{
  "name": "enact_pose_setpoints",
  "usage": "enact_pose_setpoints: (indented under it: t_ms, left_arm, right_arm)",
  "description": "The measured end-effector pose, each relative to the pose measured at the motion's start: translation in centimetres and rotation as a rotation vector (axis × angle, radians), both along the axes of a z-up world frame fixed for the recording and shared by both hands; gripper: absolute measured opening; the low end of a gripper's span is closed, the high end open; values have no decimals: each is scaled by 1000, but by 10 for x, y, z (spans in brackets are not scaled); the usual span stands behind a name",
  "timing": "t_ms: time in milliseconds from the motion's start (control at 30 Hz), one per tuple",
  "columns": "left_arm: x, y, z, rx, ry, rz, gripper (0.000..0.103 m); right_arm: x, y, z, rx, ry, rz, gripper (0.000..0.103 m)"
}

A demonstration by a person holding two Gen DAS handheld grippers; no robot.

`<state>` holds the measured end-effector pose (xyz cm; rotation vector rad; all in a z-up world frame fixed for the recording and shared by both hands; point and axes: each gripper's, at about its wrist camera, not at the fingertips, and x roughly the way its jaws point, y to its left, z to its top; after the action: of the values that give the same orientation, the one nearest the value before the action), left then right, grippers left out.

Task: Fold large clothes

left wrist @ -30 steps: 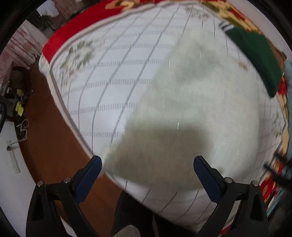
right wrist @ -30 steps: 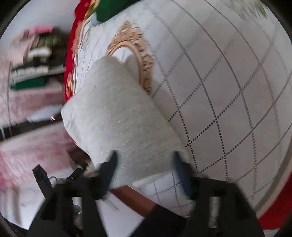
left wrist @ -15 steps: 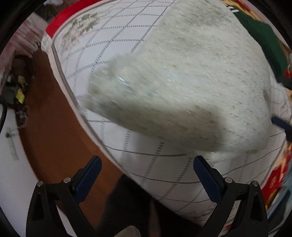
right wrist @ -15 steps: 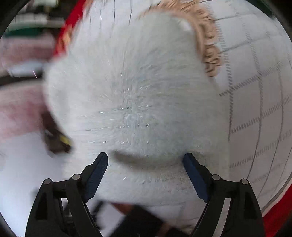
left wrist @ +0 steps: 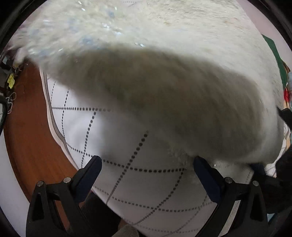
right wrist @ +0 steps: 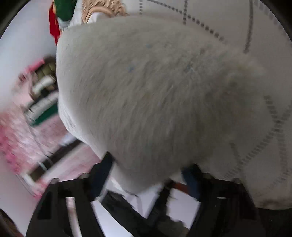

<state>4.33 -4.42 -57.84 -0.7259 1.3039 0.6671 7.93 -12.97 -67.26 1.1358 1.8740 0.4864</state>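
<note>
Sweater (left wrist: pixel 164 94), white and fuzzy, fills most of both wrist views. It lies on the white cloth with the dotted grid (left wrist: pixel 127 169), bunched near the cloth's near edge; its underside is in shadow and it's heavily motion-blurred, so I can't make out sleeves or a hem.

Left gripper (left wrist: pixel 147 165): I see it pointing down at the cloth, fingers (left wrist: pixel 89 171) spread wide. Only grid cloth lies between them. The finger on the picture's right sits just at the sweater's lower edge; touching or not, I cannot tell. Nothing pinched.

Right gripper (right wrist: pixel 147 173): angled down toward the sweater from its side, jaws closing. A low lobe of the sweater hangs between the fingers (right wrist: pixel 102 171). Blur is too strong for me to say whether the pads press the fabric yet.

Wood surface (left wrist: pixel 31 131) shows beyond the cloth's edge at the left of the left view, with some clutter at its far end. A green garment (left wrist: pixel 273 54) lies at the far right edge of that view, well apart from the sweater. In the right view I see a green item (right wrist: pixel 65 9) and red fabric (right wrist: pixel 53 29) past the sweater's far end, plus a tan ornamental print on the cloth (right wrist: pixel 102 7). Blurred pink and green stuff in the background at left (right wrist: pixel 36 102), not identifiable.
</note>
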Motion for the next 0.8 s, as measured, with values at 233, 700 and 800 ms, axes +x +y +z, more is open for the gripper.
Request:
enact_pose_setpoints:
  t_ms: [233,700,800]
  left_arm:
    - [1,7,-4,39,-35,37,103]
    - [-85,6,61,30,89,42,103]
    - [-73,25,108,96,13,65,103]
  right_arm:
    - [5,-4,51,93,-107,-30,30]
    - [-1,-47,73,-153,-133,410,73]
    - [10,-53,119,-147,-257,517,76]
